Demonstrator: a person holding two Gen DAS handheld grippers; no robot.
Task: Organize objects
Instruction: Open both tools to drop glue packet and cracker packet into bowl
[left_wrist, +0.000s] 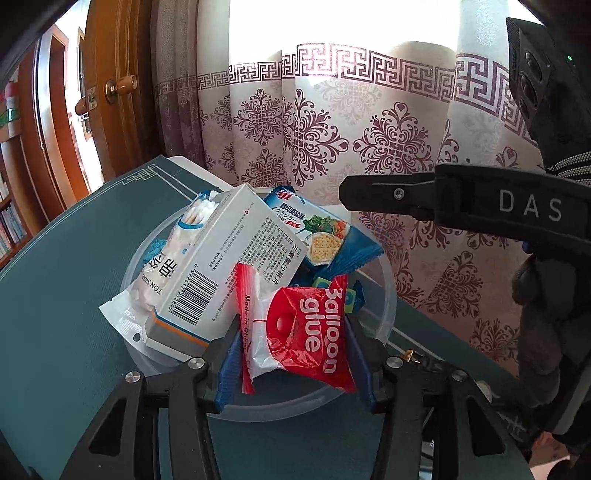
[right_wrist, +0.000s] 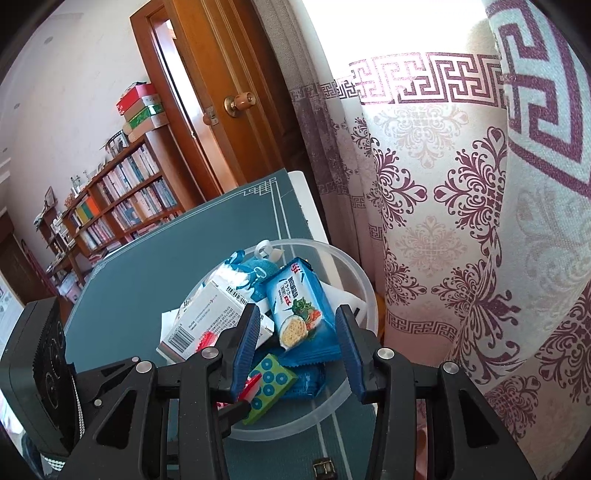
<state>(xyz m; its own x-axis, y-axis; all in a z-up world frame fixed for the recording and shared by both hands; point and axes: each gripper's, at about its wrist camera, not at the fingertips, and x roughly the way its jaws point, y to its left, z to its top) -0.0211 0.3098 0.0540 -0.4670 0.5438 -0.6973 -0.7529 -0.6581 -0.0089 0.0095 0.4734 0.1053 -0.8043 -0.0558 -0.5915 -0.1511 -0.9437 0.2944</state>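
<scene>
Left gripper (left_wrist: 291, 358) fingers bracket the balloon glue packet (left_wrist: 306, 332), grip unclear; right gripper (right_wrist: 299, 354) released above the bowl (right_wrist: 354, 280).

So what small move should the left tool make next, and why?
Probably open a little wider and back away: the glue packet sits between the left tool fingers, already over the clear bowl with the other items, so it looks delivered.

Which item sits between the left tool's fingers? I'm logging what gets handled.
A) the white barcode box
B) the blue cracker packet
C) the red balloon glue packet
C: in the left wrist view the red balloon glue packet lies between the left tool's blue fingers, over the clear bowl.
</scene>
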